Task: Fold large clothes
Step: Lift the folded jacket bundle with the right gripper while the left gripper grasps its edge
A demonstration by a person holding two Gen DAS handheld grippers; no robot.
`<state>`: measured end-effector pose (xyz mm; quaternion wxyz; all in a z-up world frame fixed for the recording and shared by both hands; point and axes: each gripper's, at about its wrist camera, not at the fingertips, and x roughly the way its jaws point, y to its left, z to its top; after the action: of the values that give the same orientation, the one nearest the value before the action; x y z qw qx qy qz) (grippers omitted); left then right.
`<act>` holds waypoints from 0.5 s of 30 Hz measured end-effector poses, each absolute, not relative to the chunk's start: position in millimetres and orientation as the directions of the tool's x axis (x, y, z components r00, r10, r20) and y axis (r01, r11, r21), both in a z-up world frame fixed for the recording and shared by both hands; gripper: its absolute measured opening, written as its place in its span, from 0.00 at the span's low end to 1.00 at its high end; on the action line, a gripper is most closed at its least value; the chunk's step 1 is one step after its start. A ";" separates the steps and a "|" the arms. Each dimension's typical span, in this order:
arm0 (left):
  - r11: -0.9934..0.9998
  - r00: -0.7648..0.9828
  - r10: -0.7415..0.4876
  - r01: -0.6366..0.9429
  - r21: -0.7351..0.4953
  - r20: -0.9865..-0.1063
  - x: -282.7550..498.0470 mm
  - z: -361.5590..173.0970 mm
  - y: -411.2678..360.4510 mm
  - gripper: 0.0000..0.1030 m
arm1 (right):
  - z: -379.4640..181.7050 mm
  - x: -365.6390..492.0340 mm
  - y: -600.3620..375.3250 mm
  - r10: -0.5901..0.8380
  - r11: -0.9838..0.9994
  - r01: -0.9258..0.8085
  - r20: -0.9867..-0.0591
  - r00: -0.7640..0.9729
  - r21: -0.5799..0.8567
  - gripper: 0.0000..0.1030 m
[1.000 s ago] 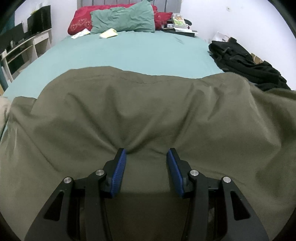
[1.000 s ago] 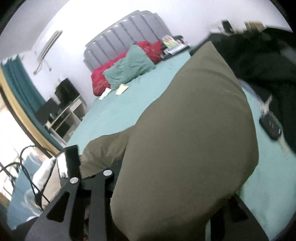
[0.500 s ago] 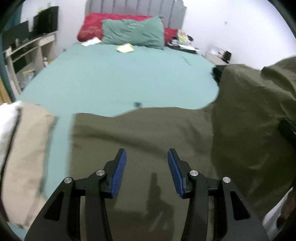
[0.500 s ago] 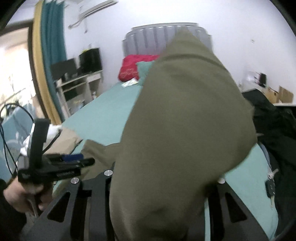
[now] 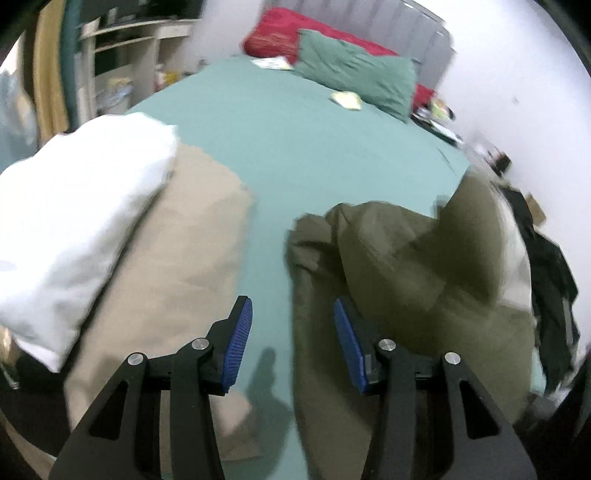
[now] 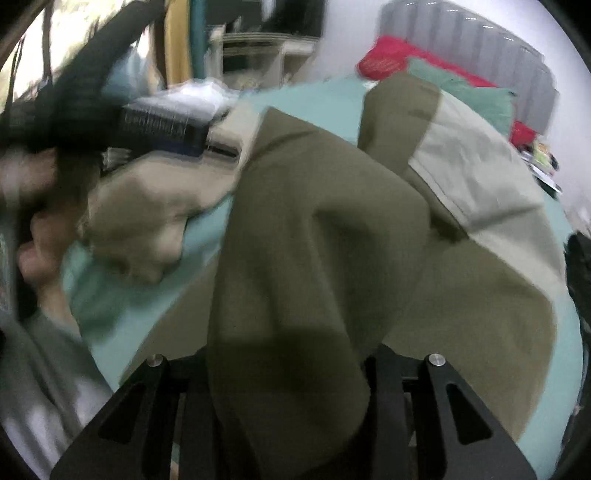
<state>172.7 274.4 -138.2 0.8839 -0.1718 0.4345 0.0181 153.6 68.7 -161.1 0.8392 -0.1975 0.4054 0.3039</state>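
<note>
A large olive-green garment (image 5: 413, 273) lies bunched on the teal bed, folded over itself with a pale inner lining (image 6: 476, 162) showing. My left gripper (image 5: 291, 325) is open and empty, hovering over the gap between the olive garment and a beige folded cloth (image 5: 177, 266). My right gripper (image 6: 288, 369) is shut on the olive garment (image 6: 317, 236); the cloth drapes over its fingers and hides them. The left gripper and the hand holding it (image 6: 155, 129) show at the upper left of the right wrist view.
A white folded cloth (image 5: 74, 206) lies on the beige one at left. A green pillow (image 5: 354, 81) and red pillow (image 5: 280, 33) sit by the grey headboard. Black clothes (image 5: 554, 266) lie at the bed's right edge. Shelves (image 5: 122, 55) stand far left.
The right gripper has carried the olive garment's side leftward across itself, folding it over. The left gripper has swung left off the garment, now facing the beige and white pile.
</note>
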 end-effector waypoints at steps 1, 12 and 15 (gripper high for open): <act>0.931 0.629 -0.124 -0.194 -0.310 -0.767 170.7 -137.9 282.1 0.48 | -170.8 151.1 76.2 0.336 0.717 -0.690 -0.819 0.466 -0.099 0.34; 0.859 0.602 -0.426 0.034 -0.511 -0.676 180.2 -135.4 231.2 0.48 | -171.0 116.2 78.2 0.484 0.523 -0.852 -0.823 0.297 -0.001 0.91; 0.877 0.529 -0.445 0.095 -0.471 -0.722 183.6 -145.8 197.8 0.48 | -153.6 105.8 53.3 0.511 0.523 -0.852 -0.805 0.300 0.014 0.90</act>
<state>183.6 197.8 -145.8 0.8533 -0.1912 0.4586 -0.1582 105.8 53.3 -153.6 0.7771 -0.2152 0.3967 0.4386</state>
